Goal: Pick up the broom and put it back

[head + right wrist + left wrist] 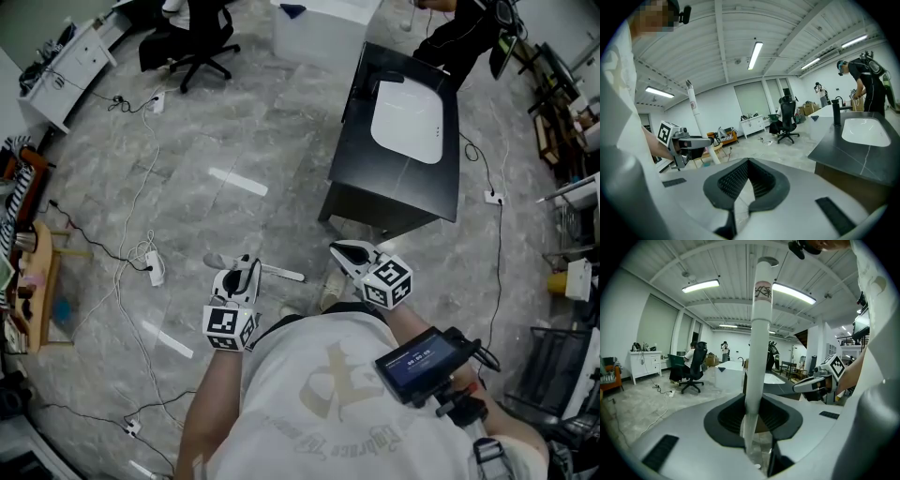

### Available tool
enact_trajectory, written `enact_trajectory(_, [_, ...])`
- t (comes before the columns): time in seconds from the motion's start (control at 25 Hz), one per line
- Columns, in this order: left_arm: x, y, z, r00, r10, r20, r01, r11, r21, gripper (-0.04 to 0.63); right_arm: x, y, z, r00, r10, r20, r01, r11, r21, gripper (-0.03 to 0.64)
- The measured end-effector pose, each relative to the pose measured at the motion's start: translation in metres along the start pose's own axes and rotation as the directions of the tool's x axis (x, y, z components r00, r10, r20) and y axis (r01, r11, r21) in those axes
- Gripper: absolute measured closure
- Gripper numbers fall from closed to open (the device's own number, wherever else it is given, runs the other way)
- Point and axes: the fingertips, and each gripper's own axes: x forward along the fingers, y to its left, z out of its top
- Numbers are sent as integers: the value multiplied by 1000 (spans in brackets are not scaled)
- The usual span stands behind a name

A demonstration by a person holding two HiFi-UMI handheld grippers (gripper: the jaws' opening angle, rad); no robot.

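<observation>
Left tongs are pinching the broom by its handle, long axis running near upright through the jaws. Right tongs, pressed together and empty, are hovering just beside.

red label on broom handle, characters unreadable (too blurred)

The worktop stands ahead to the right, with a sink set in it. A chair is far ahead on the left, and a cabinet is left of that. A low table sits at the far left. Cables lie on the floor between them. The broom stands upright between the jaws of the left hand-held gripper. The right hand-held gripper is to its right.
</observation>
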Motion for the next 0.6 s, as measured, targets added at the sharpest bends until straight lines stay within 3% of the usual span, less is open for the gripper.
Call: enact_trajectory(0.6, [-27, 15, -24, 1000, -16, -25, 16, 1000, -8, 500, -6, 30, -19, 999, -44, 2, 44, 999, 14, 600])
